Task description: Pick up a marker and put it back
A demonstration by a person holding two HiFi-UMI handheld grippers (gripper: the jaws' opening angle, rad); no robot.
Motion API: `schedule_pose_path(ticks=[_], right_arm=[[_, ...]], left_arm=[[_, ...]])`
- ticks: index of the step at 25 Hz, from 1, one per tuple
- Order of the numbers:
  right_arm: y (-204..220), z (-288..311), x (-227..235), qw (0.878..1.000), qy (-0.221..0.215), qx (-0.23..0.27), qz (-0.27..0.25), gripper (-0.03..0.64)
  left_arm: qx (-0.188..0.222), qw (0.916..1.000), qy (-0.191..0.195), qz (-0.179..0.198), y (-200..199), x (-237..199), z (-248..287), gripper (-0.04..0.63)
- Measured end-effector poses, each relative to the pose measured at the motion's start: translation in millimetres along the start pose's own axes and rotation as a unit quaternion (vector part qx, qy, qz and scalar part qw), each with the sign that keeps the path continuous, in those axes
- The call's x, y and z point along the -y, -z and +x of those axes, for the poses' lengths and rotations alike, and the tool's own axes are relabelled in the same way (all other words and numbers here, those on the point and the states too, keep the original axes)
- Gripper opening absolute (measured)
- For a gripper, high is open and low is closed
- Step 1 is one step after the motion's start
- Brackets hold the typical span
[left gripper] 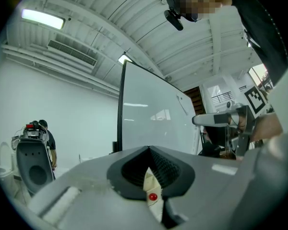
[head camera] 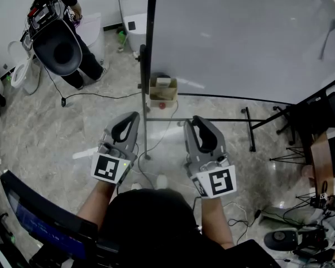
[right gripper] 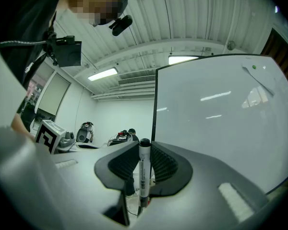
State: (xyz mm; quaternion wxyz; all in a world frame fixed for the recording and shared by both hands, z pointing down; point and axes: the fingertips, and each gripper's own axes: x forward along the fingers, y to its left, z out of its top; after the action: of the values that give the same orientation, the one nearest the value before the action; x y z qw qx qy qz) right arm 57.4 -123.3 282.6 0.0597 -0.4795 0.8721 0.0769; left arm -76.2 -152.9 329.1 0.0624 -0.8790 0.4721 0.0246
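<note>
Right tongs (right gripper: 144,146): clamped on a marker (right gripper: 144,172), which stands upright between the ribbed black pads with its black cap on top and its white, printed barrel running down through the gap.
Left tongs (left gripper: 149,150): together at the tips, with nothing between the pads; only a cardboard box on the floor beyond shows through the gap behind them.
Position: in the head view both tongs are held side by side and apart, each pointing toward a whiteboard (head camera: 240,38). Each tag cube (head camera: 220,182) faces the camera.
Marker's place: off every surface, held in the right tongs just in front of the whiteboard's left edge.
Whiteboard: large, white and glossy, with ceiling lights reflected in it. It has a black post (head camera: 147,66) at its left edge and black feet spreading over the floor.
Floor (head camera: 56,133): pale marbled tiles, crossed by thin dark cables (head camera: 95,95).
Cardboard box (head camera: 162,91): open, sitting at the foot of the whiteboard post, with a small red round thing on its front.
Far corner: a person (head camera: 72,15) in dark clothes stands well apart by the white wall, behind a dark rounded seat-like shell. A white toilet (head camera: 135,27) stands by the wall near the whiteboard's edge.
Near left: a dark screen (head camera: 33,216) with a blue glow.
Right edge: black stands, cables and gear clutter the floor.
Ceiling (left gripper: 149,13): white and ribbed, with strip lights (left gripper: 43,18) lit.
</note>
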Motion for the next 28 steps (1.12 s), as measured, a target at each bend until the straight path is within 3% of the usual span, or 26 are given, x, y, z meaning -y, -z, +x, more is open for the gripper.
schedule_pose_path(ticks=[11, 28], right_arm=[[8.4, 2.2, 10.0, 1.000, -0.002, -0.005, 0.005, 0.077], [35.2, 32.6, 38.3, 0.999, -0.038, -0.020, 0.013, 0.077]], left_arm=[[-0.007, 1.0000, -0.002, 0.000, 5.8, 3.8, 7.9, 0.005], [-0.032, 0.9994, -0.014, -0.005, 29.1, 9.3, 41.4, 0.005]])
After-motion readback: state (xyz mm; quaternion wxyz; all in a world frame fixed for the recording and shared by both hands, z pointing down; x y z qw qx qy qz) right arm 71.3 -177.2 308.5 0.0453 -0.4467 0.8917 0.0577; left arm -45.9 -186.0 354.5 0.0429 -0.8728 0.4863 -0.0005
